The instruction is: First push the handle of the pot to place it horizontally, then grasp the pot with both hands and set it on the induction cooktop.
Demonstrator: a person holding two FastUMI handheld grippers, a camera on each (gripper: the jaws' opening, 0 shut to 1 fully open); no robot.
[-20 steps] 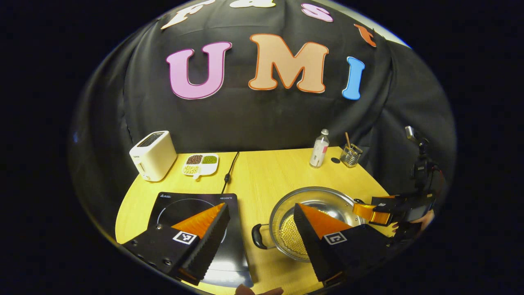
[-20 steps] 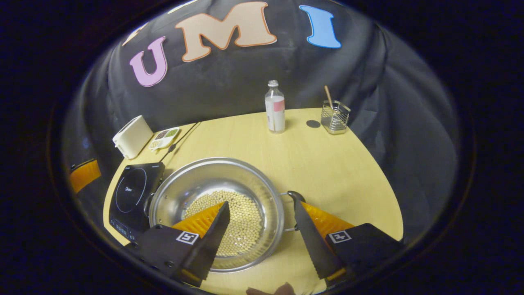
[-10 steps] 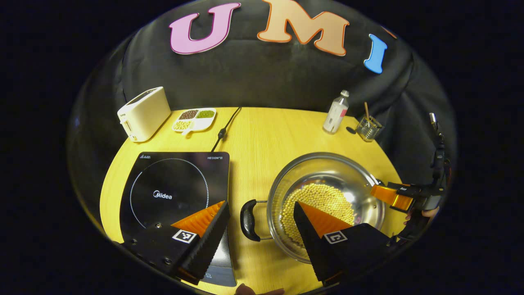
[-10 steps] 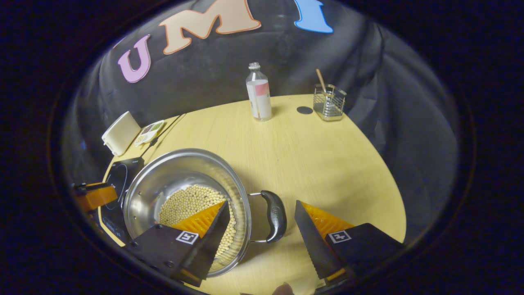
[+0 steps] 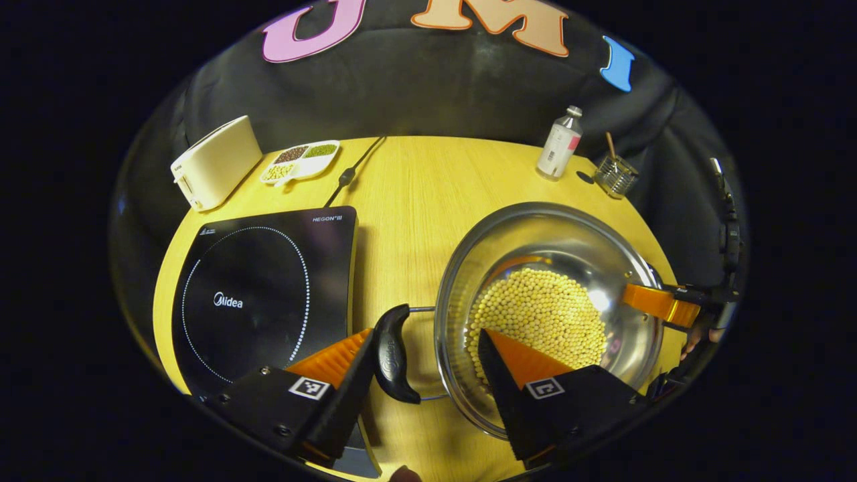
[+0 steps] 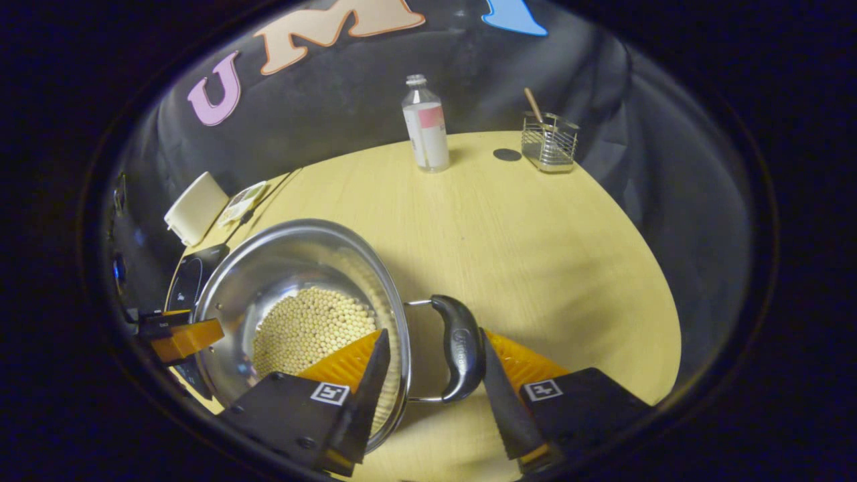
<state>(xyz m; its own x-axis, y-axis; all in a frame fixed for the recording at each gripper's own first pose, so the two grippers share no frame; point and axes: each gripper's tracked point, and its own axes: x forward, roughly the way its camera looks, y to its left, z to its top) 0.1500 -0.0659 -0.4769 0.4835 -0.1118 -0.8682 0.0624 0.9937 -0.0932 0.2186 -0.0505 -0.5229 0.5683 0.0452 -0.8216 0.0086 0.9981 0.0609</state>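
A steel pot [image 5: 576,241] holding yellow beans stands on the wooden table, right of the black induction cooktop [image 5: 261,294]. Its black left handle [image 5: 392,355] lies between the fingers of my left gripper [image 5: 425,333], close against the left finger; the right finger hangs over the beans. That gripper is open. In the right gripper view the pot [image 6: 288,268] is at the left, and its other black handle [image 6: 462,348] sits inside my open right gripper [image 6: 434,335], against the right finger. The left gripper [image 6: 177,335] shows at the pot's far side, the right gripper [image 5: 659,304] likewise.
A cream toaster [image 5: 214,161], a divided dish of beans [image 5: 301,161] and the cooktop's cable [image 5: 348,174] lie at the back left. A bottle [image 6: 425,124] and a wire holder [image 6: 550,140] stand at the back right. Bare tabletop [image 6: 535,241] lies right of the pot.
Both grippers have come down and in toward the pot, so each handle now sits between a pair of fingers. The right gripper's fingers stand slightly closer together.
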